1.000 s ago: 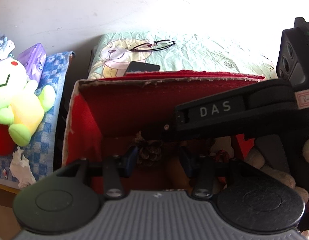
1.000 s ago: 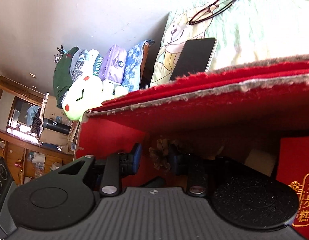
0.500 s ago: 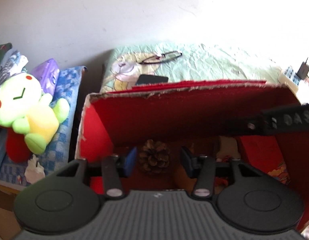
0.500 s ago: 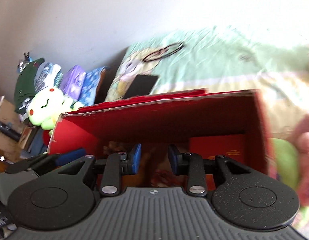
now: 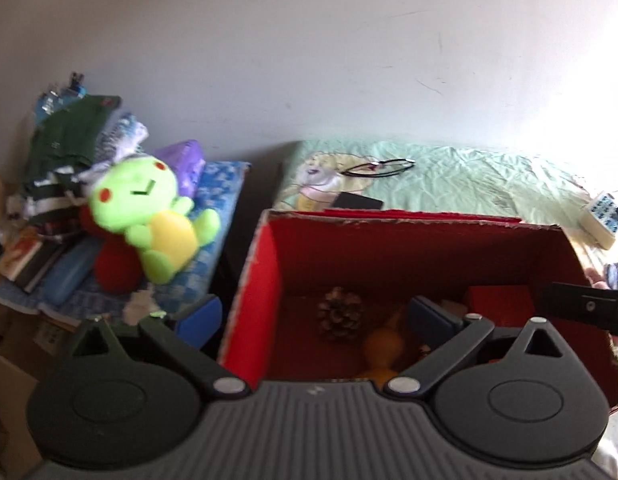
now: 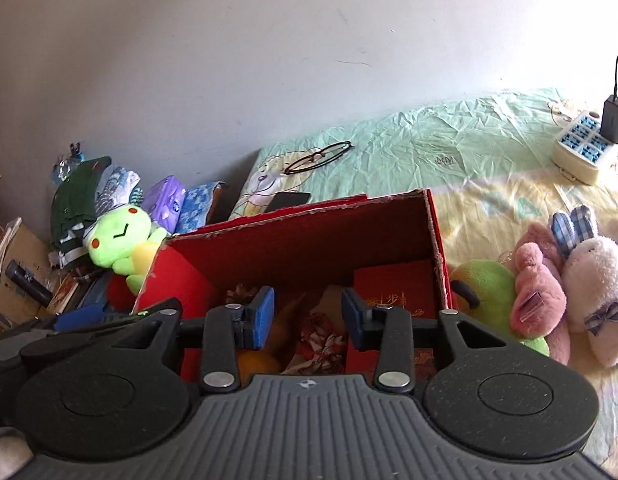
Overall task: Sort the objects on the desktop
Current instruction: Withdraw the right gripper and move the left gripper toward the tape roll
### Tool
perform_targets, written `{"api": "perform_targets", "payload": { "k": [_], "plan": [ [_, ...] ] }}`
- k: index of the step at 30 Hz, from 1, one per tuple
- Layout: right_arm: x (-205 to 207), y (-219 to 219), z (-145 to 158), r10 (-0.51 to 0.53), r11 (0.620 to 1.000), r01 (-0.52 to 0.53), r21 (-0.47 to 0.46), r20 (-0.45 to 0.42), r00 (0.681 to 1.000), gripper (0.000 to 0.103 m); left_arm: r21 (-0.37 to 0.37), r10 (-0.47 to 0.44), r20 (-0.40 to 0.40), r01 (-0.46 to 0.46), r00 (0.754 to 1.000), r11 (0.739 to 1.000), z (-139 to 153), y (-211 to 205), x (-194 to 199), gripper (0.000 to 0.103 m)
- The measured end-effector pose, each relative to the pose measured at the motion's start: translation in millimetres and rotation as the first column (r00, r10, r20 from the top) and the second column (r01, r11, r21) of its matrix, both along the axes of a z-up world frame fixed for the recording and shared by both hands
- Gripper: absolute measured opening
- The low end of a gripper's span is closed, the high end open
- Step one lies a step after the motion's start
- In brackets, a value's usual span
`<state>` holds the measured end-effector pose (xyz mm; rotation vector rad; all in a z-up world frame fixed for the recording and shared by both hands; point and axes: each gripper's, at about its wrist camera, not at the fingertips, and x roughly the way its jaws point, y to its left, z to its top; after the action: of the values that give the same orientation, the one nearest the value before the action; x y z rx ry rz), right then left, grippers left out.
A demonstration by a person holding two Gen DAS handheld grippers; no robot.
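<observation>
The left claw (image 5: 315, 316) was wide open and held nothing. The right claw (image 6: 307, 317) was open and empty too. The pine cone (image 5: 341, 313) lay inside the red box (image 5: 409, 248) on the bed (image 6: 449, 152).

A box (image 6: 436, 236) sits on the bed (image 6: 449, 152), holding a pine cone (image 5: 340, 313) at its back left and a booklet (image 6: 393, 284) at its right. Behind it lie a phone (image 6: 289, 199) and glasses (image 6: 318, 155). A frog plush (image 6: 119, 236) sits left, stuffed animals (image 6: 549, 280) right, a power strip (image 6: 581, 148) far right.
</observation>
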<state>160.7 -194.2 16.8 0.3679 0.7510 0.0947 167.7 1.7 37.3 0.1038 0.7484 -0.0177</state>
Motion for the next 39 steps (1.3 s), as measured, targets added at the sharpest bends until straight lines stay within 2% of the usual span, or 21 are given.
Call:
{"api": "perform_targets", "payload": {
  "k": [4,16,21,24,34,39],
  "plan": [
    [-10.0,12.5,5.9,0.019,0.999,-0.017,-0.047,0.034,0.999,0.049,0.018,0.02,0.008,-0.02,1.0,1.0,7.8,4.1,-11.9,0.102],
    [-34.1,26.7,5.1,0.034,0.997,-0.032,-0.072,0.039,0.999,0.05,-0.044,0.07,-0.02,-0.071,0.997,0.997,12.2,17.8,-29.4,0.102],
    [-47.2,32.8,9.4,0.055,0.996,-0.051,-0.075,0.059,0.997,0.057,0.003,0.068,-0.022,-0.068,0.997,0.998,15.2,14.7,-37.1,0.102],
    [-54.8,36.4,10.2,0.068,0.995,-0.063,-0.076,0.071,0.995,0.058,0.011,0.088,-0.028,-0.088,0.996,0.996,17.3,16.6,-43.1,0.102],
    [-81.2,51.3,-2.0,0.144,0.988,-0.141,-0.06,0.056,0.988,0.057,0.028,0.099,-0.104,-0.097,0.99,0.995,8.5,25.4,-66.7,0.102],
    [-85.8,57.7,-13.5,0.162,0.984,-0.162,-0.069,0.004,0.987,0.057,0.012,0.116,-0.166,-0.115,0.979,0.993,-4.8,32.4,-79.6,0.102]
  ]
}}
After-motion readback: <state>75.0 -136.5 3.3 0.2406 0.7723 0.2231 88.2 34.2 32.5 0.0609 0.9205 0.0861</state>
